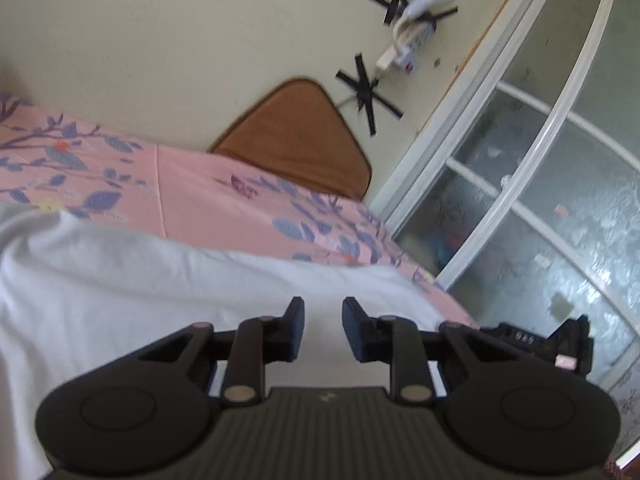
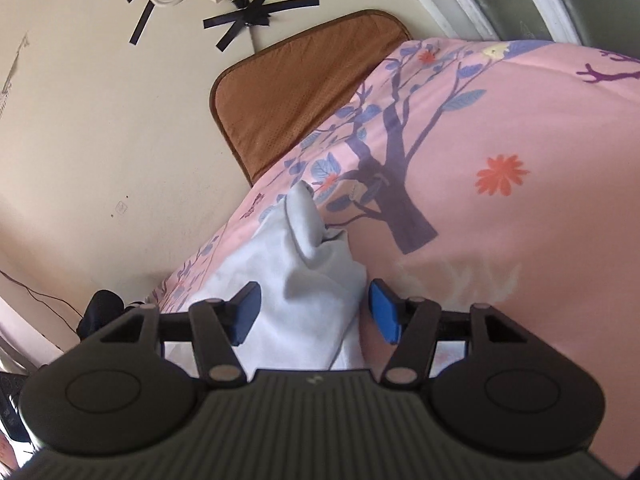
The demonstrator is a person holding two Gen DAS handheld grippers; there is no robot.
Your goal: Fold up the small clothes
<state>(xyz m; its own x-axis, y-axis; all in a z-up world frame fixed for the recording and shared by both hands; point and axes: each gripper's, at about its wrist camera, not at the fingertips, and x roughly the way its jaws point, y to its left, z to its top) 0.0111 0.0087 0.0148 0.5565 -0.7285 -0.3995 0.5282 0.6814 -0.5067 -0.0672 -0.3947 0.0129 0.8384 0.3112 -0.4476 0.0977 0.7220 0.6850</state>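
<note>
- Left claw (image 1: 323,328): jaws spread with a narrow gap, pinching nothing; it hovers above the white garment (image 1: 160,288), aimed toward 12 o'clock where the wall (image 1: 180,40) meets the bed.
- Right claw (image 2: 314,310): jaws spread wide, straddling a bunched ridge of the same garment (image 2: 304,272); whether the blue pads (image 2: 384,312) touch the cloth cannot be told.
- Garment position: it lies on the pink flowered bedspread (image 1: 208,196); in the left view it spreads flat from 9 o'clock to the centre, in the right view it tapers toward 12 o'clock.
- Landmarks: a brown mat (image 1: 296,140) stands against the wall at 12 o'clock; frosted glass doors (image 1: 540,208) at 3 o'clock.
- Suggested technique: the right claw probably should close low on the ridge, catching all layers, while the left takes a matching edge, so the fold falls even.
- Risk: pinching the bedspread together with the cloth.
</note>
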